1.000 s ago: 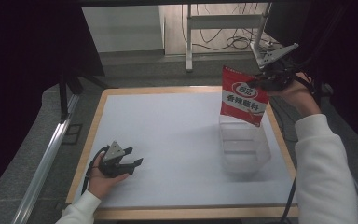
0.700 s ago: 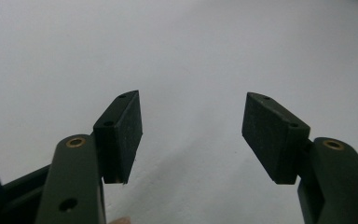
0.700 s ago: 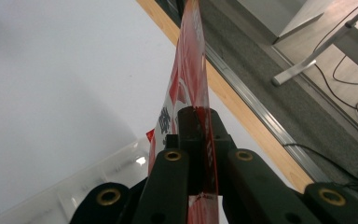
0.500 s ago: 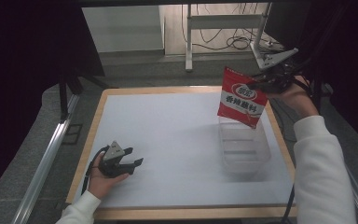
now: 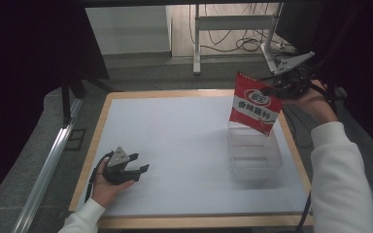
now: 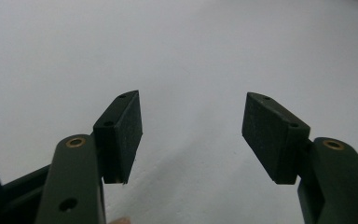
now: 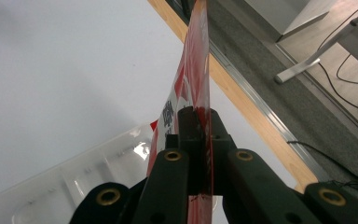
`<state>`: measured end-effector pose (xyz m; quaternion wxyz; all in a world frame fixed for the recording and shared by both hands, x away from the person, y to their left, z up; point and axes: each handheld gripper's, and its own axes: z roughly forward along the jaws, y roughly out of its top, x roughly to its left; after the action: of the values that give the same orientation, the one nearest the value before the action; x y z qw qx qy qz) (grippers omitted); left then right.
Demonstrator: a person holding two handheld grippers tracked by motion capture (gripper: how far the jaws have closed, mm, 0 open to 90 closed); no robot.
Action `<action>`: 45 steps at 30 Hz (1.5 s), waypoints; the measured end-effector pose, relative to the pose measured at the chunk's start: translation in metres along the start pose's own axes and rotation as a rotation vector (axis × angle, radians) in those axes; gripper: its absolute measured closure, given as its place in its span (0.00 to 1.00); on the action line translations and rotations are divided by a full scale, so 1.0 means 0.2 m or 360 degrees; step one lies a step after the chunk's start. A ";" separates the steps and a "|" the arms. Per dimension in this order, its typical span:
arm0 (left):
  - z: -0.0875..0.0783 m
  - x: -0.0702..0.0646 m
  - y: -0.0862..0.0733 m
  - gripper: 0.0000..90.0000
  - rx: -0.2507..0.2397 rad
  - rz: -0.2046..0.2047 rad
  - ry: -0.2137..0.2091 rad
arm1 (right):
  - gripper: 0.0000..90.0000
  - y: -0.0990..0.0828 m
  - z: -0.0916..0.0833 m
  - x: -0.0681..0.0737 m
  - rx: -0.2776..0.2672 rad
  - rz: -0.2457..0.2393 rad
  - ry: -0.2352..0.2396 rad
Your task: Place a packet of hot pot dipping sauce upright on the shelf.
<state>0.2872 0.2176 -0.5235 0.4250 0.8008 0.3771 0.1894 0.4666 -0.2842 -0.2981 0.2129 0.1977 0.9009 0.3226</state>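
A red and white snack packet hangs in the air over the far end of a clear plastic bin on the right of the table. My right gripper is shut on the packet's top right edge; in the right gripper view the packet runs edge-on between the closed jaws, with the bin below. My left gripper rests low on the near left of the white table top, held in a hand, jaws open with nothing between them. Bare white surface lies past its pads.
The white table top has a wooden border. A metal rail runs along the left side. Beyond the far edge are a grey floor, a stand's legs and cables.
The packet and my right gripper have shifted only slightly above the bin. The left gripper has kept still.
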 end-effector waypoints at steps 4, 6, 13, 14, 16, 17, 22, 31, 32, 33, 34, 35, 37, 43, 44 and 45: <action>0.00 0.00 0.00 0.42 -0.0002 -0.0001 0.0001 | 0.98 -0.01 0.03 0.00 0.0018 0.0008 -0.0002; 0.00 0.00 0.00 0.42 -0.0003 -0.0001 0.0000 | 0.98 -0.02 0.05 0.00 0.0027 0.0005 0.0000; 0.00 0.00 0.00 0.42 -0.0002 0.0000 -0.0002 | 0.97 -0.06 0.12 0.01 0.0078 0.0043 -0.0009; 0.00 0.00 0.00 0.42 -0.0001 0.0002 -0.0001 | 0.97 -0.07 0.13 0.01 0.0086 0.0045 -0.0005; 0.00 0.00 0.00 0.42 0.0000 0.0002 -0.0001 | 0.97 -0.08 0.15 0.02 0.0116 0.0044 0.0000; 0.00 0.00 0.00 0.41 0.0000 0.0002 -0.0001 | 0.97 -0.09 0.16 0.02 0.0118 0.0051 -0.0003; 0.00 0.00 0.00 0.41 -0.0003 0.0001 -0.0002 | 0.94 -0.13 0.15 0.01 0.0075 0.0116 -0.0014; -0.01 -0.01 0.01 0.41 -0.0016 0.0007 -0.0004 | 0.65 -0.09 0.11 0.04 -0.0087 0.0269 -0.0078; -0.01 -0.01 0.01 0.41 -0.0019 0.0008 -0.0005 | 0.60 -0.07 0.09 0.05 -0.0128 0.0293 -0.0099; -0.01 -0.01 0.01 0.41 -0.0019 0.0008 -0.0005 | 0.60 -0.07 0.09 0.05 -0.0128 0.0293 -0.0099; -0.01 -0.01 0.01 0.41 -0.0020 0.0007 -0.0006 | 0.56 -0.04 0.09 0.07 -0.0158 0.0297 -0.0127; -0.01 -0.01 0.01 0.41 -0.0021 0.0007 -0.0005 | 0.56 -0.04 0.09 0.07 -0.0158 0.0297 -0.0127; -0.01 -0.01 0.01 0.41 -0.0025 0.0007 -0.0006 | 0.54 -0.02 0.08 0.09 -0.0195 0.0298 -0.0142; -0.02 -0.01 0.02 0.41 -0.0047 0.0012 -0.0021 | 0.52 0.07 0.03 0.17 -0.0342 0.0351 -0.0099; -0.03 -0.01 0.03 0.41 -0.0051 0.0008 -0.0028 | 0.50 0.09 0.03 0.21 -0.0360 0.0343 -0.0092; -0.03 -0.01 0.03 0.41 -0.0054 0.0001 -0.0036 | 0.50 0.09 0.03 0.21 -0.0360 0.0343 -0.0092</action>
<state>0.2857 0.2177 -0.5154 0.4426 0.7957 0.3689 0.1868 0.4392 -0.2475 -0.3001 0.2237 0.2771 0.8259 0.4371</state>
